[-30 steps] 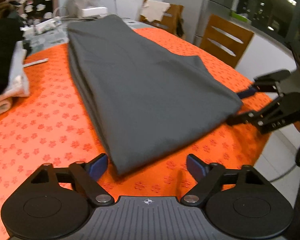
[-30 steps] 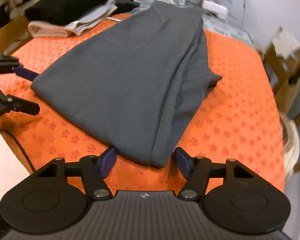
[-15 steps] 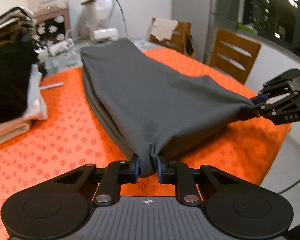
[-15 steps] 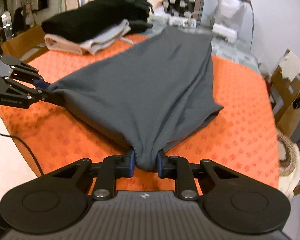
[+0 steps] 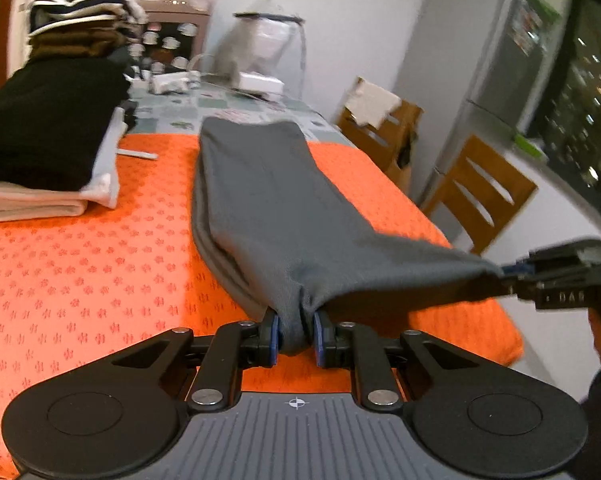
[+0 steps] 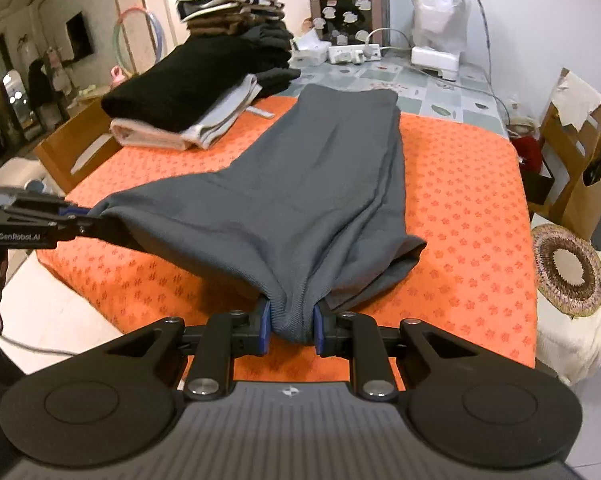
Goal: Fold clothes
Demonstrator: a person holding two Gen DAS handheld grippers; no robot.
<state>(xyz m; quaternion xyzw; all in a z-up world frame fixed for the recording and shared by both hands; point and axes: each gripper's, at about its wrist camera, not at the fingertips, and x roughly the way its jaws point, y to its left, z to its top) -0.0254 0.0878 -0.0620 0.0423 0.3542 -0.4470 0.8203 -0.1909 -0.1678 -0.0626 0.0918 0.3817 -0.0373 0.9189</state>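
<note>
Both grippers, left (image 5: 295, 334) and right (image 6: 288, 328), pinch the garment's (image 6: 320, 184) near corners, lifted; probably carrying them toward the far end.

You've got plain dark grey trousers (image 6: 308, 184) on an orange tablecloth (image 6: 468, 200) scattered with small red flowers. Blue pads (image 6: 263, 326) on black grippers, black and beige folded clothes (image 6: 188, 96) behind.

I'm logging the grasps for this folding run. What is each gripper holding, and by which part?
Both hold the grey garment: the left gripper and the right gripper each pinch one near corner of its near end, lifted off the orange tablecloth.
</note>
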